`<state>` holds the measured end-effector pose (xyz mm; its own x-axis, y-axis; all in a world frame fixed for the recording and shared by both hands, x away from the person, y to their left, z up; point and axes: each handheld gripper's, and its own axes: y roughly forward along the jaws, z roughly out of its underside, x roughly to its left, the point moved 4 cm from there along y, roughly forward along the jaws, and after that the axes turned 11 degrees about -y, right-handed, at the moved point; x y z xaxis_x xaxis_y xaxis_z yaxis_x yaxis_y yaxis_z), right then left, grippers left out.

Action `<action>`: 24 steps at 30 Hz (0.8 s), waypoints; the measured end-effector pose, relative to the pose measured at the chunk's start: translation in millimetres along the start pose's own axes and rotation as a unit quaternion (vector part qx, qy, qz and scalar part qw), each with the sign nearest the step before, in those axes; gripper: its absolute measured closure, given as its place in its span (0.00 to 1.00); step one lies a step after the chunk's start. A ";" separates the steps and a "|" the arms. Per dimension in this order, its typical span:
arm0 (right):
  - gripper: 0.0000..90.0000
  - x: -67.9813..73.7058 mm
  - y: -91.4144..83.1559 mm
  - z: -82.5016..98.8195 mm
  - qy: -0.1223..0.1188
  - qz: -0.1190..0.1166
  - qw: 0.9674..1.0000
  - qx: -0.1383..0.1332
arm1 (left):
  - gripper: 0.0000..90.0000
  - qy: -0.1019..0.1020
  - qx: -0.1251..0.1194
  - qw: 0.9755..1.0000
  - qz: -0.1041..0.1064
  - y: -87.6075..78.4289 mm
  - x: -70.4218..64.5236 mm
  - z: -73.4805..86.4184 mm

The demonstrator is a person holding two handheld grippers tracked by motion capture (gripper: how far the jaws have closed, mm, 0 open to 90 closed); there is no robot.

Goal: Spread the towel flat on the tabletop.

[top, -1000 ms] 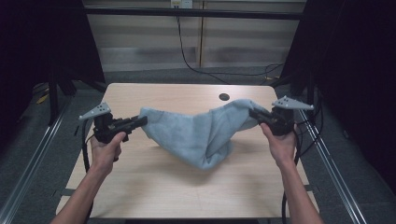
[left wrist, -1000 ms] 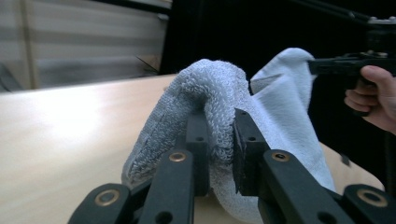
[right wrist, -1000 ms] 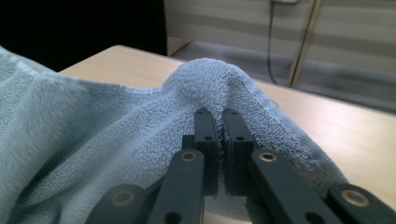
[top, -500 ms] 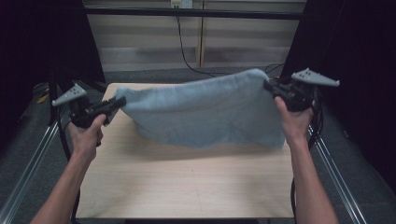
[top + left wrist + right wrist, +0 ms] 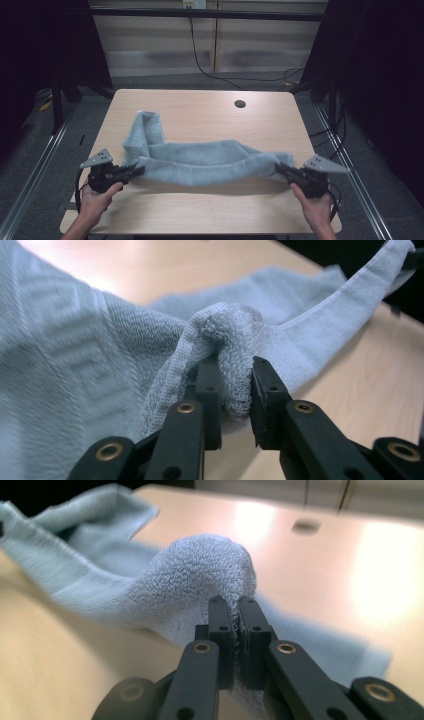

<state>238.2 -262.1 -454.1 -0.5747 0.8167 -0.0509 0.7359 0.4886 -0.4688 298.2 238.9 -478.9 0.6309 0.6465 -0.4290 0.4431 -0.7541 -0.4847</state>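
Note:
A light blue-grey towel (image 5: 200, 165) lies across the front half of the wooden table (image 5: 210, 210), bunched into a long band, with one end heaped toward the back left. My left gripper (image 5: 140, 171) is shut on the towel's left corner; in the left gripper view a thick fold (image 5: 230, 340) sits pinched between the jaws (image 5: 235, 390), which have just eased open slightly. My right gripper (image 5: 278, 167) is shut on the right corner. There the jaws (image 5: 235, 615) stand nearly together on the terry cloth (image 5: 200, 575). Both grippers are low over the table near its front edge.
A round cable hole (image 5: 240, 104) sits in the tabletop at the back right. Metal floor rails (image 5: 350, 165) run along both sides of the table. A black cable (image 5: 200, 55) hangs down the wall behind.
The towel was held up and stretched wide half a second ago. Both hands have since dropped and come toward the table's front edge, laying the towel down.

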 end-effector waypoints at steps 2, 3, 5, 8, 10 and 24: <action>0.95 11.7 -3.2 18.2 -0.003 -0.008 1.000 0.023 | 0.81 -0.001 0.004 1.000 0.001 -0.5 -0.9 4.5; 0.93 16.6 -4.8 25.3 0.000 -0.017 0.999 0.029 | 0.80 -0.002 0.004 1.000 0.008 -5.3 -2.5 7.7; 0.90 21.4 -7.0 31.4 0.003 -0.022 0.999 0.038 | 0.77 -0.004 -0.001 1.000 0.012 -8.2 -3.8 6.6; 0.83 31.0 -15.9 40.8 -0.001 -0.028 0.998 0.050 | 0.73 0.004 -0.016 1.000 0.017 -17.0 -5.9 -3.3; 0.77 31.9 -23.1 37.9 0.001 -0.031 0.999 0.039 | 0.71 0.010 -0.027 0.999 0.014 -19.9 -6.6 -14.6; 0.56 7.7 54.2 10.3 0.007 -0.056 0.996 0.066 | 0.54 0.017 0.090 0.995 -0.049 100.4 26.8 -23.9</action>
<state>269.9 -232.6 -488.9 -0.6450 0.7639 0.0214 0.6127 0.5337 -0.5829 374.8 177.8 -520.8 0.6124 0.7093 -0.3492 0.3838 -0.6528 -0.6531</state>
